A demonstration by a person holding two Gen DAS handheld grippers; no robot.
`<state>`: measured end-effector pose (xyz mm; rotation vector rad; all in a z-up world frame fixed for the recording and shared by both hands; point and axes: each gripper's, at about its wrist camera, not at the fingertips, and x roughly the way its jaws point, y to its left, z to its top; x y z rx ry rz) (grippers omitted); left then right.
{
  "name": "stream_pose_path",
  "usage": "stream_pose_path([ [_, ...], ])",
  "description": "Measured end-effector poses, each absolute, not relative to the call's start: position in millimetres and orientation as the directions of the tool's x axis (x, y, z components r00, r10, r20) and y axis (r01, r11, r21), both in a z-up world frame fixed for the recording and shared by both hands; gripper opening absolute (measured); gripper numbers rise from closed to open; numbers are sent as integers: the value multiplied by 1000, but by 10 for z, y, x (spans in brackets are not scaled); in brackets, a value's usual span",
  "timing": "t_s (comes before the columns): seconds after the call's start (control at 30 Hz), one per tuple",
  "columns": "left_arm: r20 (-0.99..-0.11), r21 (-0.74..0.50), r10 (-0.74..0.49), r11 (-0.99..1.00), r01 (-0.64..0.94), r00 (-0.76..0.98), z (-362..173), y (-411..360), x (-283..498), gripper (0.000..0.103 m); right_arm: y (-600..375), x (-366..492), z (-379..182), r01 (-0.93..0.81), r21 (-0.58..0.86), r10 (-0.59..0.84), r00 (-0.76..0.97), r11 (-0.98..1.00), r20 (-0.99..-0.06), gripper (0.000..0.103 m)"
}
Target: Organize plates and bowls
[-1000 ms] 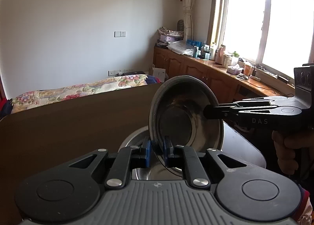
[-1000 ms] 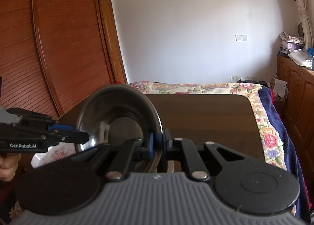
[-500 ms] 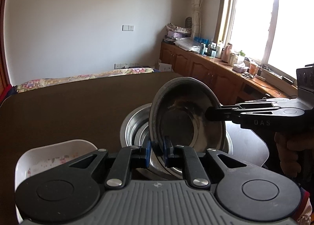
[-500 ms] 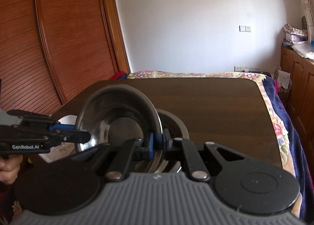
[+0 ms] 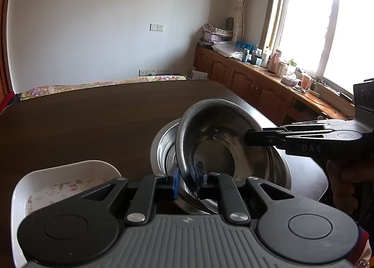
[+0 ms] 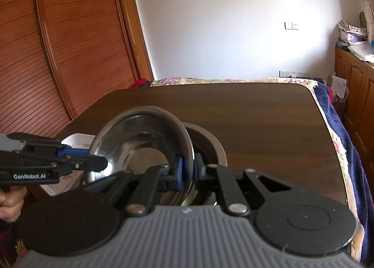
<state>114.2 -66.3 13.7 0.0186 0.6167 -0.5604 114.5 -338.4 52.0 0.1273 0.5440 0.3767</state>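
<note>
A steel bowl (image 5: 217, 141) (image 6: 142, 139) hangs tilted just above a larger steel bowl (image 5: 163, 146) (image 6: 210, 144) that rests on the dark wooden table (image 5: 81, 118). My left gripper (image 5: 187, 179) is shut on the near rim of the tilted bowl. My right gripper (image 6: 187, 169) is shut on the opposite rim and shows in the left wrist view as a black arm (image 5: 292, 139) coming in from the right. A white floral dish (image 5: 58, 186) (image 6: 77, 139) lies on the table left of the bowls.
The table's far edge meets a bed with a floral cover (image 5: 98, 84) (image 6: 233, 79). Wooden cabinets with bottles (image 5: 257, 57) run under the window at the right. A wooden sliding door (image 6: 58, 45) stands at the left. A hand (image 5: 346, 181) holds the right gripper.
Both grippers have carried the tilted bowl downward and levelled it somewhat, bringing it close over the larger bowl. The white dish has come into view at the left.
</note>
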Motion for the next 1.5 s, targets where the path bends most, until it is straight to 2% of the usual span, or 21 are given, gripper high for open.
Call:
stream_pose_path([
  [0.33, -544, -164, -495, 854, 493, 677, 97, -666, 1136, 42, -3305, 1133, 463, -308, 183, 359, 804, 933, -474, 13],
  [0.57, -498, -120, -457, 878, 463, 737, 159, -661, 978, 42, -3220, 1006, 465, -309, 116, 329, 850, 944, -412, 14],
  [0.73, -450, -96, -441, 888, 449, 777, 226, -648, 860, 42, -3267, 943, 500, -299, 118, 321, 873, 947, -367, 19],
  [0.8, -428, -105, -438, 893, 438, 790, 236, -611, 807, 43, -3305, 900, 507, -292, 133, 320, 881, 947, -349, 28],
  [0.83, -417, -107, -434, 896, 431, 798, 234, -592, 772, 46, -3323, 866, 502, -286, 140, 317, 886, 948, -337, 31],
  [0.9, -395, -102, -422, 903, 418, 816, 212, -567, 700, 54, -3355, 803, 483, -275, 156, 312, 896, 949, -316, 45],
  [1.03, -347, -95, -402, 914, 395, 847, 134, -526, 566, 74, -3372, 690, 405, -257, 154, 291, 915, 954, -280, 58],
  [1.1, -323, -97, -398, 916, 389, 859, 88, -534, 511, 85, -3349, 658, 362, -245, 140, 275, 924, 959, -265, 71],
  [1.17, -301, -97, -394, 919, 383, 869, 39, -545, 479, 97, -3328, 618, 319, -235, 133, 262, 932, 963, -250, 78],
  [1.23, -293, -94, -384, 923, 373, 876, -15, -564, 472, 100, -3312, 599, 291, -230, 126, 254, 937, 965, -239, 81],
  [1.33, -292, -86, -373, 927, 364, 881, -95, -592, 488, 103, -3308, 589, 237, -219, 129, 245, 941, 967, -232, 92],
  [1.5, -304, -94, -386, 922, 376, 871, -167, -628, 512, 103, -3288, 626, 162, -212, 155, 245, 940, 965, -237, 93],
])
